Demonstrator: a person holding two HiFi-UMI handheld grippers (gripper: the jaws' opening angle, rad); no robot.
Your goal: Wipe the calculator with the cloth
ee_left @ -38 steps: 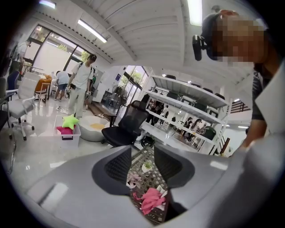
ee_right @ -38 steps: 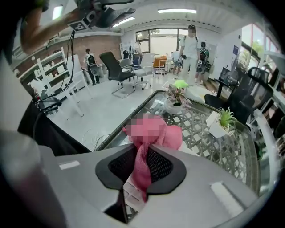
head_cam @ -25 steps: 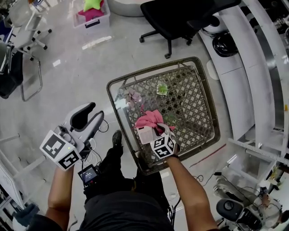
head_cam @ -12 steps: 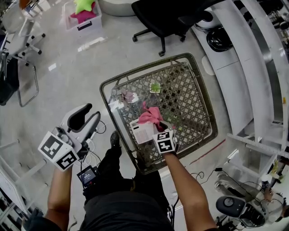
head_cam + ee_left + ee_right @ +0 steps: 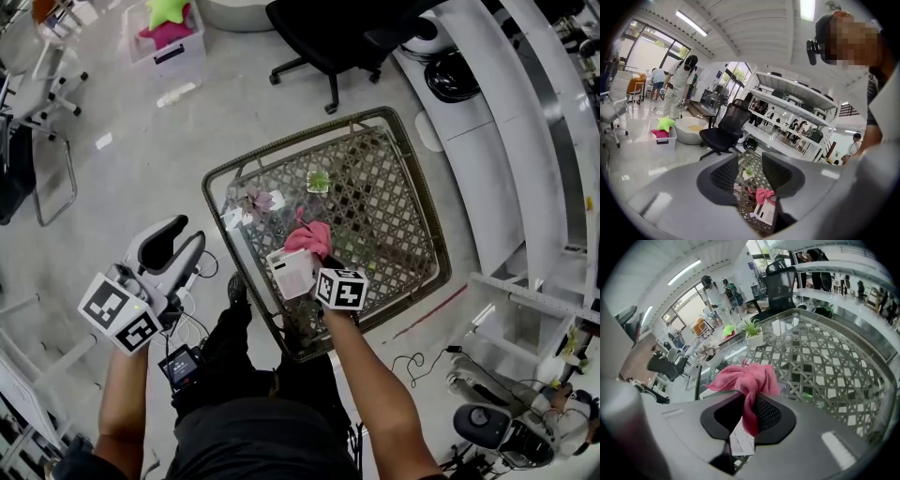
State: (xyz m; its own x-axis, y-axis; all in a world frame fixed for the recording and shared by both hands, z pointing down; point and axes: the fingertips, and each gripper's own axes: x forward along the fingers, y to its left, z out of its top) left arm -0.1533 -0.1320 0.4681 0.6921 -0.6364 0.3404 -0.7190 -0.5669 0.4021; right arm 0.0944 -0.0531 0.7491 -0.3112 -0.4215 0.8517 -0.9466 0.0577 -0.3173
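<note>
Right gripper point(image 5: 750, 414): angled steeply down over the near part of the table, jaws narrowed and pinching the cloth between their pads.
Cloth: pink soft cloth point(image 5: 749, 380), bunched; bulk spilling forward past the jaw tips, one fold hanging down between the pads; in the head view point(image 5: 310, 238) lying against the far edge of the calculator, though actual contact is hard to judge.
Calculator: white flat rectangular calculator point(image 5: 291, 272) on the near-left part of the table top, just left of the right gripper's marker cube; partly seen below the jaws in the right gripper view point(image 5: 741, 442).
Table: square woven-wicker table with a glass top point(image 5: 412, 225).
Left gripper point(image 5: 181, 238): held out over the pale floor, left of the table and apart from it; jaws wide, nothing between them, only the distant table showing through the gap point(image 5: 751, 174).
Also on the table: small green plant in a white pot point(image 5: 319, 181) near the far side; pale pink dried flowers point(image 5: 255, 200) near the left edge, well apart from the calculator.
Beyond the table: black swivel office chair point(image 5: 328, 37); clear plastic bin holding green and pink soft items point(image 5: 169, 39).
</note>
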